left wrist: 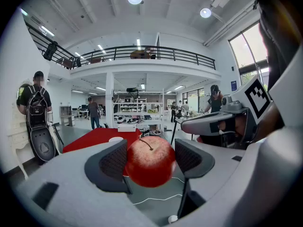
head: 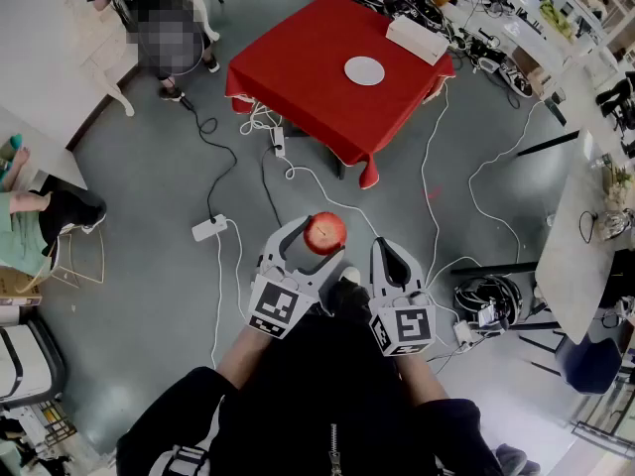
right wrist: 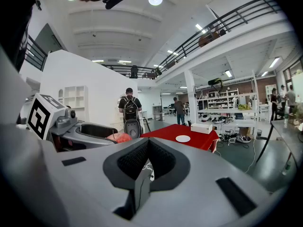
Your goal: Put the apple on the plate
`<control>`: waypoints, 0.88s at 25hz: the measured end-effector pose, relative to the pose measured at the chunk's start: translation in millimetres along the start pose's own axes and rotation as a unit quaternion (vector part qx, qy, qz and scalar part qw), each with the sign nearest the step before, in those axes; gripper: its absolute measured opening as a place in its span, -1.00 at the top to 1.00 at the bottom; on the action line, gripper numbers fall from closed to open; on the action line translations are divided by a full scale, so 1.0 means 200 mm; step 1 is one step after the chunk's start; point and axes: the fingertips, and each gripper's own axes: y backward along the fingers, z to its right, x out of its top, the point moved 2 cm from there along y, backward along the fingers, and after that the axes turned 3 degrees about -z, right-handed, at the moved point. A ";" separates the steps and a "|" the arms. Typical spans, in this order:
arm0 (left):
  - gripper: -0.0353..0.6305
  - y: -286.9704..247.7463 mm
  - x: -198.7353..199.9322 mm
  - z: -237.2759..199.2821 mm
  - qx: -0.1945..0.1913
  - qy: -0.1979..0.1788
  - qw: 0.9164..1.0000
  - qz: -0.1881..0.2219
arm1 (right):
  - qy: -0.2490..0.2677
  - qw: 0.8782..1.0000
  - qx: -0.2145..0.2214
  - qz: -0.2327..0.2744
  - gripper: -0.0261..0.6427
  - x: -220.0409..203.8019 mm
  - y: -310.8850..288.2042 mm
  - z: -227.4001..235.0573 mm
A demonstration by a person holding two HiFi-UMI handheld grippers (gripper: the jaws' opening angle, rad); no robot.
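A red apple (head: 324, 233) sits between the pads of my left gripper (head: 321, 236), which is shut on it above the grey floor. In the left gripper view the apple (left wrist: 150, 161) fills the gap of the left gripper (left wrist: 150, 159), stem up. My right gripper (head: 390, 246) hangs beside it on the right; its jaws are shut with nothing between them (right wrist: 147, 148). The white plate (head: 364, 70) lies on the red-clothed table (head: 298, 77) some way ahead. The right gripper view shows the plate (right wrist: 182, 138) as well.
A white box (head: 417, 38) lies at the red table's far right corner. Cables and a power strip (head: 209, 228) trail over the floor between me and the table. A person stands beyond the table's left (head: 171, 38); white tables (head: 595, 216) line the right side.
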 end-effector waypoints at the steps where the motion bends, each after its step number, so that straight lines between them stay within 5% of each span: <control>1: -0.04 0.00 0.00 0.00 -0.001 0.002 1.000 0.000 | -0.005 1.000 0.004 0.002 0.89 0.00 0.00 -0.01; 22: -0.04 0.03 -0.07 0.02 -0.015 0.007 1.000 -0.006 | -0.014 1.000 0.014 -0.005 0.89 -0.05 0.02 -0.09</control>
